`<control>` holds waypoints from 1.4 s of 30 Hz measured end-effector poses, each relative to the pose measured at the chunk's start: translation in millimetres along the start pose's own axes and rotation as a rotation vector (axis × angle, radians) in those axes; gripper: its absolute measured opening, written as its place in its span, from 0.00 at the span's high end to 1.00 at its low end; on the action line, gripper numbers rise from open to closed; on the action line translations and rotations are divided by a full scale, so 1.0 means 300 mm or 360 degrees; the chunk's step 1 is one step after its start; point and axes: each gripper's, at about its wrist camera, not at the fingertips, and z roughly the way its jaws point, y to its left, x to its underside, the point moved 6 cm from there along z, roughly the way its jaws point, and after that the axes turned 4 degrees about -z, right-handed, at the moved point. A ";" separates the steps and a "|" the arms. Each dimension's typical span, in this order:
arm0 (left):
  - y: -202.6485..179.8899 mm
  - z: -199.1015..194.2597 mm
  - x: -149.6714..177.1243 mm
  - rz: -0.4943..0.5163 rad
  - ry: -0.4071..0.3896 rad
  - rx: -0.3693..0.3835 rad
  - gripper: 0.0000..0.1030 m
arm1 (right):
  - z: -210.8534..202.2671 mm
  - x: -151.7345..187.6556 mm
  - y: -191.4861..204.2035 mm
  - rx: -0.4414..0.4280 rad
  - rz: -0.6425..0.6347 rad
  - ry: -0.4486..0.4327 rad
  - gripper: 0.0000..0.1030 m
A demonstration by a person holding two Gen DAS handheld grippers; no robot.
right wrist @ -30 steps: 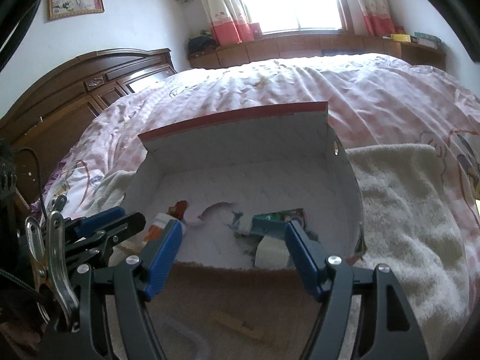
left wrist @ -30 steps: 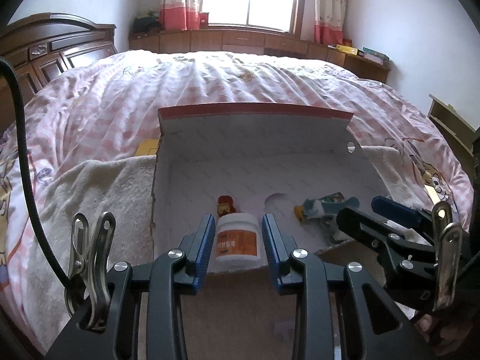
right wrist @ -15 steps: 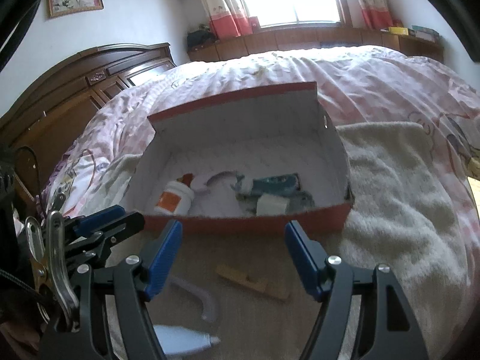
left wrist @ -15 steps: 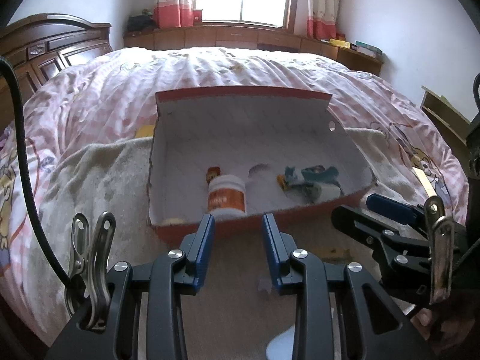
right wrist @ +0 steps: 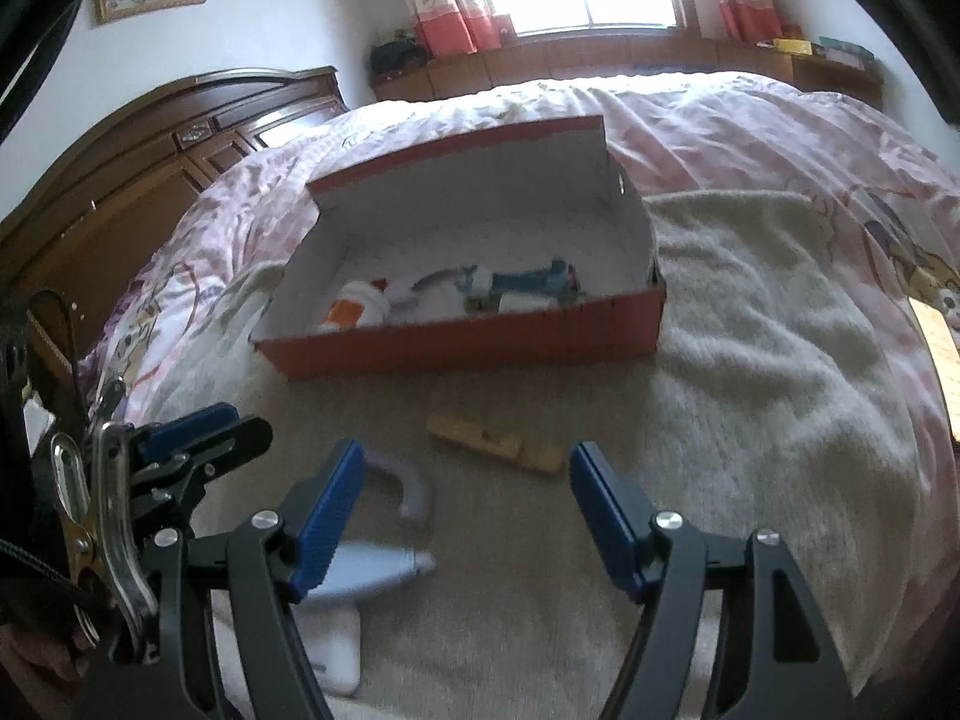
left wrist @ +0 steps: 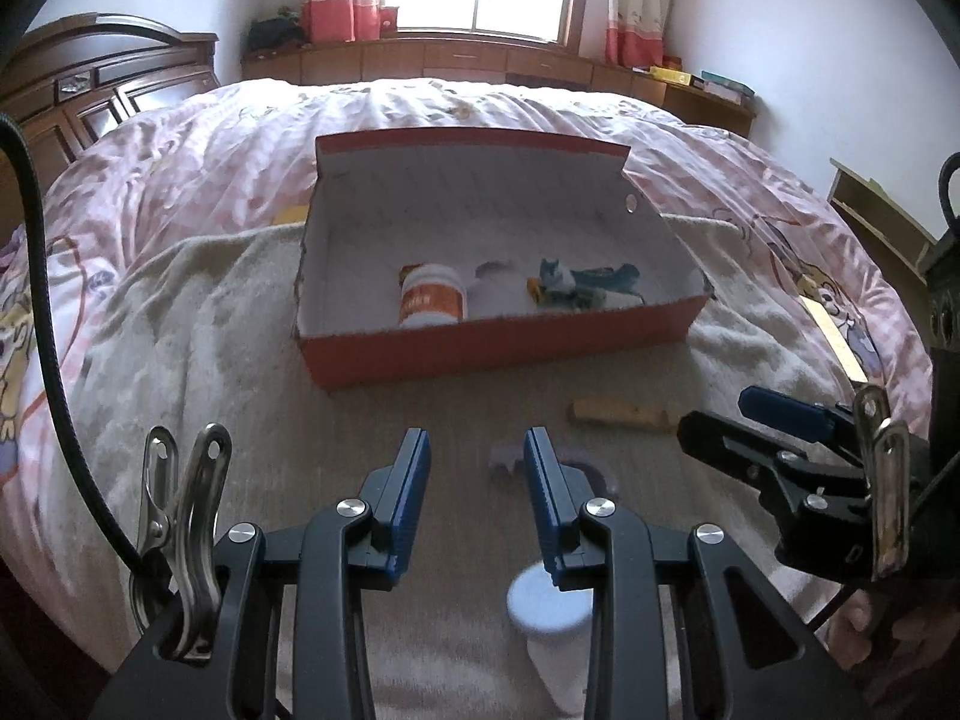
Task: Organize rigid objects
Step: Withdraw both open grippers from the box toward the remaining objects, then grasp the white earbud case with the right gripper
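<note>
Through my left wrist camera, my left gripper point(left wrist: 477, 468) hangs over the towel point(left wrist: 252, 360) with its jaws narrow and nothing between them — the red box point(left wrist: 498, 348) sits ahead with a white bottle point(left wrist: 432, 300) and a blue tube point(left wrist: 591, 282) inside, and a yellow piece point(left wrist: 624, 414) lies near its front wall. Through my right wrist camera, my right gripper point(right wrist: 465, 498) stands wide and empty above that yellow piece point(right wrist: 498, 447), a grey curved part point(right wrist: 411, 489) and a white tube point(right wrist: 366, 570) just beside my left-hand finger.

red box point(left wrist: 498, 348): open, holds bottle point(left wrist: 432, 300) | yellow block point(left wrist: 624, 415): outside, on towel
</note>
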 end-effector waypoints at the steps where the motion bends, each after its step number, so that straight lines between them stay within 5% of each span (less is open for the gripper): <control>1: 0.003 -0.007 0.012 -0.0005 0.0002 -0.0003 0.68 | -0.004 0.018 0.005 0.0001 -0.0004 0.0014 0.28; 13: 0.094 -0.048 0.187 -0.0065 0.0083 -0.0128 0.68 | -0.004 0.207 0.094 -0.0070 -0.0039 0.0203 0.28; 24: 0.204 -0.068 0.234 -0.0193 0.0091 -0.0184 0.68 | 0.044 0.277 0.219 -0.0111 -0.0124 0.0320 0.28; 34: 0.258 -0.044 0.266 -0.0278 0.0126 -0.0182 0.68 | 0.111 0.309 0.292 0.0010 -0.0278 0.0356 0.28; 39: 0.267 -0.042 0.270 -0.0300 0.0132 -0.0175 0.68 | 0.106 0.308 0.293 0.0047 -0.0321 0.0338 0.53; 42: 0.267 -0.043 0.271 -0.0298 0.0130 -0.0174 0.68 | 0.098 0.309 0.289 0.0023 -0.0320 0.0340 0.55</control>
